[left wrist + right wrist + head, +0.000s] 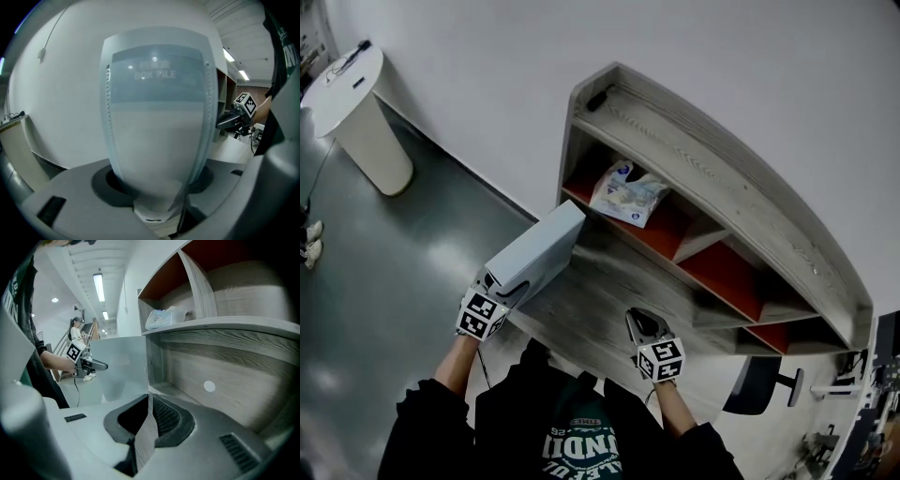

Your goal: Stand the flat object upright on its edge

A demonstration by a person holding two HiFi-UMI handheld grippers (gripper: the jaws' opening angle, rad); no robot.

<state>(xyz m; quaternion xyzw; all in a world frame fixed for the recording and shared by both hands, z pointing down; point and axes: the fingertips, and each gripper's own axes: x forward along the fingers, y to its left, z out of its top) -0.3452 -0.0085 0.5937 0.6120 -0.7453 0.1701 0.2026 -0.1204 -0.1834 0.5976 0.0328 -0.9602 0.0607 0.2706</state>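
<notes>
The left gripper [508,287] is closed on a pale grey-blue box file [536,249], one jaw on each broad side, with the labelled narrow side facing it. The file reaches forward from this gripper and stands upright on its edge at the left end of the wooden desk [591,314]. To its right, well apart, the right gripper [643,325] hangs over the desk, jaws pressed together with nothing between them. Beyond the file a plastic packet [628,192] lies in a red shelf compartment

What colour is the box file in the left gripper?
Pale grey-blue box file; clearest in the head view.
</notes>
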